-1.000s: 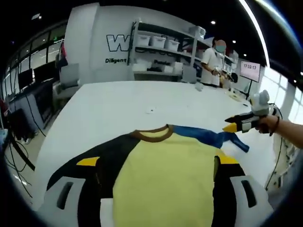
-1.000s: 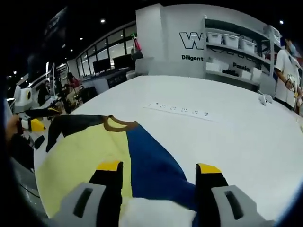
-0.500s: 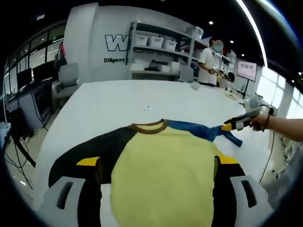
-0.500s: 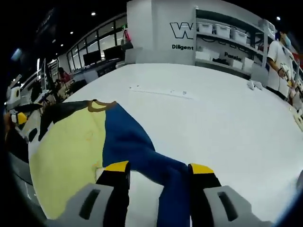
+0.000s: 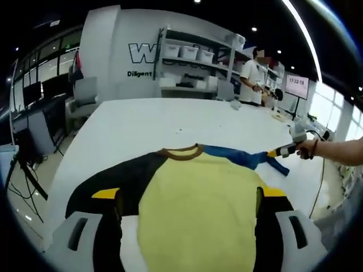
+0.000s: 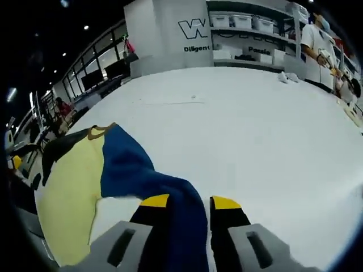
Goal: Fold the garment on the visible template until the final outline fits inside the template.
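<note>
Pinching the blue sleeve (image 6: 170,195) between their yellow tips, the right tongs (image 6: 182,202) hold it raised and drawn out away from the shirt (image 5: 193,209); the same tongs show small at the far side of the left gripper view (image 5: 279,151), on the sleeve's end. The left tongs (image 5: 187,195) stand wide apart over the shirt's yellow body, gripping nothing that can be seen.

The shirt lies flat on the white bench (image 6: 249,119), brown collar (image 5: 180,152) pointing away from the left tongs, black sleeve (image 5: 110,178) spread to one side. It looks light, soft and limp: it will sag and crease wherever unsupported, and may slide on the smooth bench. Cuffs, hem corners and shoulder seams seem the best holds, as a single pinch mid-panel would only bunch it.

No template outline can be made out under the cloth. The hem is cut off behind the left tongs, and the sleeve's cuff is hidden between the right ones.
</note>
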A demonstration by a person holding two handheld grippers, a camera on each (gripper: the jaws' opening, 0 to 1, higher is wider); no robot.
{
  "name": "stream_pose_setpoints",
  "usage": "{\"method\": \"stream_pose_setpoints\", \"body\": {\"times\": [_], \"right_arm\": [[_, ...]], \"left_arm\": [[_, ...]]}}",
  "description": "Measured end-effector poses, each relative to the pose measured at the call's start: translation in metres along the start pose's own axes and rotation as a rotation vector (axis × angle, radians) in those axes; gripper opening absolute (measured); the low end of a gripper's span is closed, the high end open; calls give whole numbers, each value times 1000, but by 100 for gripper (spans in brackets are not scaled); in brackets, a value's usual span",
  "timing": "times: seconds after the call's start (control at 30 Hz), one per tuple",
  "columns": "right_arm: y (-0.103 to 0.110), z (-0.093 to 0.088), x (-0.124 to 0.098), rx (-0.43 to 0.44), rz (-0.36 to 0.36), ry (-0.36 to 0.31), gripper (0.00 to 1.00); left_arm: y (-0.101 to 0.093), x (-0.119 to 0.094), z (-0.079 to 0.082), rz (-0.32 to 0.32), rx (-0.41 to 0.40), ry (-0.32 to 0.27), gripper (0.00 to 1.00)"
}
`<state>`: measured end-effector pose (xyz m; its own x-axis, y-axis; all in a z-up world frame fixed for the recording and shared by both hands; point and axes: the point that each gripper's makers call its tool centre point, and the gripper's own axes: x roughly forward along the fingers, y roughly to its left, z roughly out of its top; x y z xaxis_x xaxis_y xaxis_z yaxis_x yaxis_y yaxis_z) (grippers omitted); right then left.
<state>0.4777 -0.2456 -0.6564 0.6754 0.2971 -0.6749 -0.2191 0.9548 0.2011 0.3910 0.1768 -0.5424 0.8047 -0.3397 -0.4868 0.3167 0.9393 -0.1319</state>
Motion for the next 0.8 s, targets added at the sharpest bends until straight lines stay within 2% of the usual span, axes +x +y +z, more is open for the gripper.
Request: {"method": "stream_pose_setpoints", "body": {"times": [0.4, 0.6, 0.7, 0.8], "right_arm": [[-4, 8, -10, 4, 9, -23, 15], [-9, 0, -4, 5, 4, 7, 13], [-10, -1, -1, 48, 16, 11, 10], [-10, 4, -3, 89, 29, -16, 7]], "left_arm": [[6, -5, -1, 20, -5, 4, 97], [7, -6, 3, 20, -11, -5, 96], [7, -8, 4, 21, -5, -5, 96], [9, -9, 4, 27, -6, 0, 96]]}}
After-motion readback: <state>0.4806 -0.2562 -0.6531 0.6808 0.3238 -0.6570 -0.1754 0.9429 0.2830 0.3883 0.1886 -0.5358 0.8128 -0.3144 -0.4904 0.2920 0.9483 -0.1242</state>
